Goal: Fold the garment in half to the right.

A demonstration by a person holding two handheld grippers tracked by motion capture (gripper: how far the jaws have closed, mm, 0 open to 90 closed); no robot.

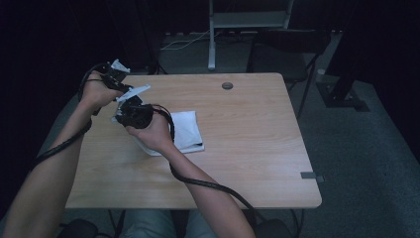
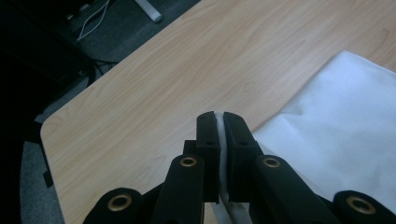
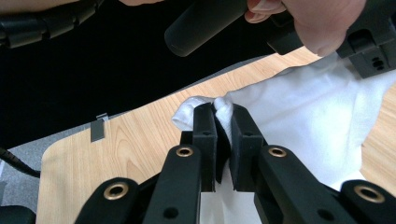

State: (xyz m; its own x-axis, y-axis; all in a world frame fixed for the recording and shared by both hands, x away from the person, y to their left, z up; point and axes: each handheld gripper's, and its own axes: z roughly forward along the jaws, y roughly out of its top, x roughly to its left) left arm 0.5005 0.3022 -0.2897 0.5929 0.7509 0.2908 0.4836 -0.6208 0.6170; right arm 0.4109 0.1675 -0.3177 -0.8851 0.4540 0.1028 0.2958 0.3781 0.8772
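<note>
Starting at the left of the high view: my left gripper (image 1: 115,75) sits up near the table's (image 1: 247,148) far-left corner, my hand wrapped round its body, its cable looping back along my forearm. In the left gripper view its jaws are clamped tight on a thin edge of the white cloth (image 2: 345,126); a sliver of white runs right up the slit between the pads (image 2: 208,135), and the rest of the sheet spreads away to the right of the jaws over the wood.

Moving right, my right gripper (image 1: 132,113) is just beside the left one, a little nearer to me, held in my right hand (image 1: 156,134). In the right gripper view its jaws are clenched on the cloth (image 3: 308,121) too: a bunched white fold pokes out past the tips, and the fabric stretches up from there toward the other gripper (image 3: 369,42) and the hand holding it at the top right.

Further right again in the high view, the cloth's (image 1: 187,130) loose part lies on the tabletop under and just beyond my right hand. Well past it, near the far edge, sits a small dark round disc (image 1: 227,86).
</note>
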